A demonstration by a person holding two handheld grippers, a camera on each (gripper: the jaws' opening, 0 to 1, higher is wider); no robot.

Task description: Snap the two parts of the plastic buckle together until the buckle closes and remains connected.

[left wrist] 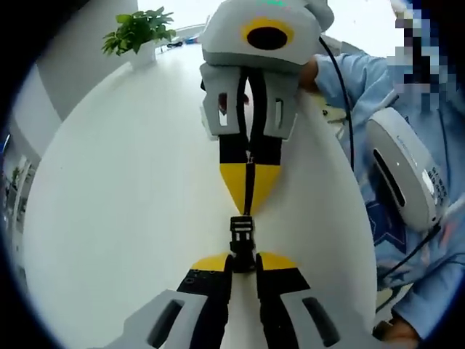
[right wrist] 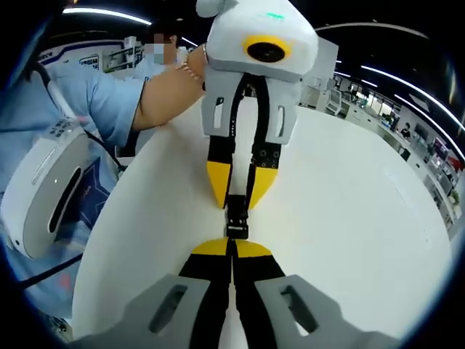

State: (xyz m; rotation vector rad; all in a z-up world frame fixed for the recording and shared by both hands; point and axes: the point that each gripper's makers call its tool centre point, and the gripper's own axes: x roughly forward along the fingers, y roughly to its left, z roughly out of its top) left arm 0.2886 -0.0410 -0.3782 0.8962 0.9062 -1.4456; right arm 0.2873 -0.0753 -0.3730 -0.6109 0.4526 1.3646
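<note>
A small black plastic buckle [left wrist: 242, 234] hangs over the white table between two yellow-tipped grippers that face each other. At the bottom of the left gripper view, my left gripper [left wrist: 244, 260] is shut on the buckle's near end. My right gripper [left wrist: 248, 207] comes down from the top with its jaws shut on the far end, a thin black strap running up between them. In the right gripper view the buckle [right wrist: 237, 219] sits just past my right gripper [right wrist: 232, 247], with the left gripper [right wrist: 237, 198] opposite. The two halves meet; I cannot tell whether they are latched.
The round white table [left wrist: 131, 189] spreads under both grippers. A potted green plant [left wrist: 138, 33] stands at its far edge. A person in light blue with a white device [right wrist: 43, 189] on the body stands close to the table's rim.
</note>
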